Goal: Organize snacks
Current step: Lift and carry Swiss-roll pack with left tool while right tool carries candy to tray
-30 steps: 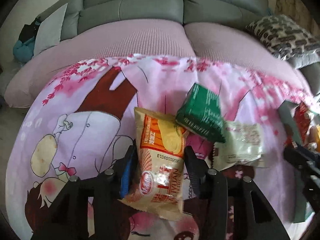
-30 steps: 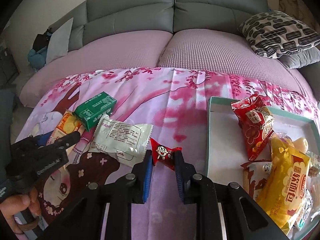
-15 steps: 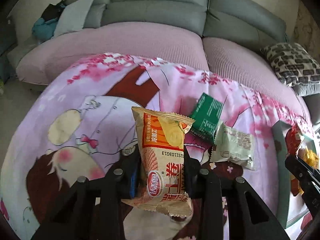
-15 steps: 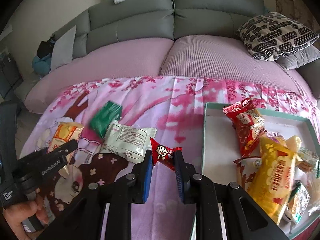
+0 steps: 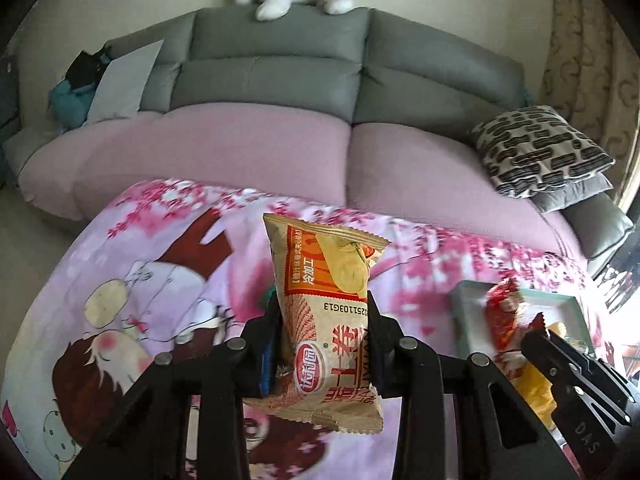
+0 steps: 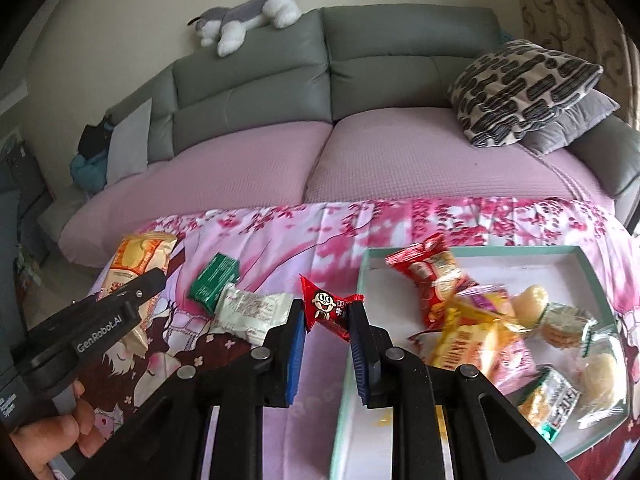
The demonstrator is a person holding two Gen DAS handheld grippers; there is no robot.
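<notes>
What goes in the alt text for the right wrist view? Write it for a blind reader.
The right gripper is shut on a small red candy wrapper with a cartoon face, held above the left edge of a shallow teal-rimmed tray of mixed snack packets. Left of it, a green carton and white packet lie on the pink floral blanket.

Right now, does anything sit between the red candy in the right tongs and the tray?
Nothing visible does. The red candy is held just left of the tray, whose near-left floor is bare.
</notes>
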